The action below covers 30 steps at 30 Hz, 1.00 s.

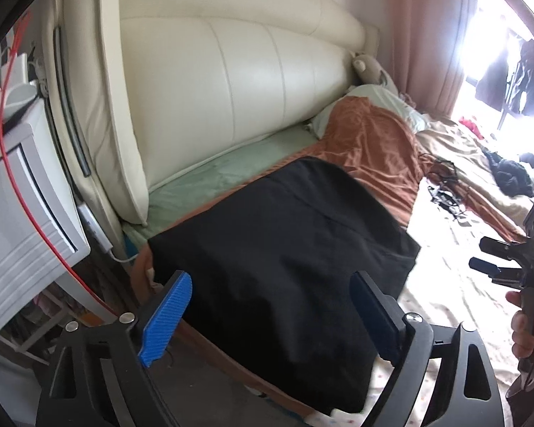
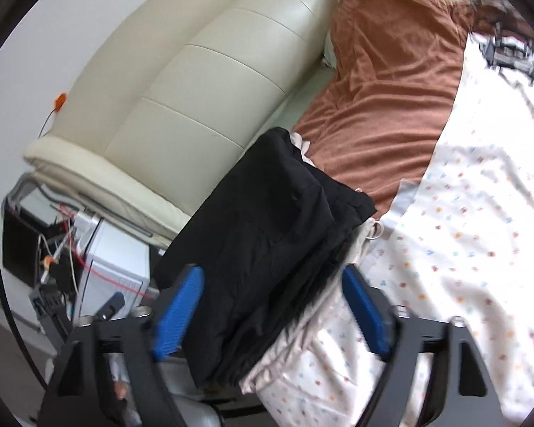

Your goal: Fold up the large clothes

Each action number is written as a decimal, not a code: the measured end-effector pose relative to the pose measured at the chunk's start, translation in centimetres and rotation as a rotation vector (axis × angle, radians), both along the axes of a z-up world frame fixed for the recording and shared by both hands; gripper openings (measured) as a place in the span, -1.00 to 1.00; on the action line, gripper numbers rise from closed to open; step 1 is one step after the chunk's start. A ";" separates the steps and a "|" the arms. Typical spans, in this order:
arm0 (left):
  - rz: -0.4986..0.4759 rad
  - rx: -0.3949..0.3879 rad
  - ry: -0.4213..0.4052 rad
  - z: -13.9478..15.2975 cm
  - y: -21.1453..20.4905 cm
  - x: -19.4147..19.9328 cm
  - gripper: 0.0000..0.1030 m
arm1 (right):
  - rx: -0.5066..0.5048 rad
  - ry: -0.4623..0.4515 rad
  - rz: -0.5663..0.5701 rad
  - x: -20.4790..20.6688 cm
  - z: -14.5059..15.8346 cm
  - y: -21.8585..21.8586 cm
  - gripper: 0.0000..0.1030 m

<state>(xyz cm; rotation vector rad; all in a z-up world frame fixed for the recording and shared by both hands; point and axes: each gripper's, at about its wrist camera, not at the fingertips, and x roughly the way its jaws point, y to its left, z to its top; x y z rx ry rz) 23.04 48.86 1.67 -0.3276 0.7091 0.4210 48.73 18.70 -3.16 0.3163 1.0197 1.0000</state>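
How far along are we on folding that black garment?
Done: the black garment lies folded into a compact stack at the bed's corner, over the brown blanket. In hand: nothing; the left hand-held gripper and right hand-held gripper are open. Left: possibly the dark clothes farther along the bed.

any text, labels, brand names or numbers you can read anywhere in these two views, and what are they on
No text can be read for certain in either view.
Right gripper: faint embossed marks on its black body, seen from the left wrist view, too small and dark to read.
White drawer unit: no label visible.
Black garment: no tag or print showing.
White dotted sheet: only small coloured motifs, no letters.
Gear on the unit: blurred, no readable marking.
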 end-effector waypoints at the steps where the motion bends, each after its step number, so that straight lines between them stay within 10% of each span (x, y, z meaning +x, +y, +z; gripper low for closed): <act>1: -0.002 -0.002 -0.010 0.5 -0.7 -0.2 0.87 | 0.000 -0.017 0.003 -0.7 0.7 -0.8 0.85; 30: -0.140 0.133 -0.187 9.2 -22.4 -10.5 0.99 | -0.077 -0.408 -0.168 -16.5 11.3 -23.0 1.00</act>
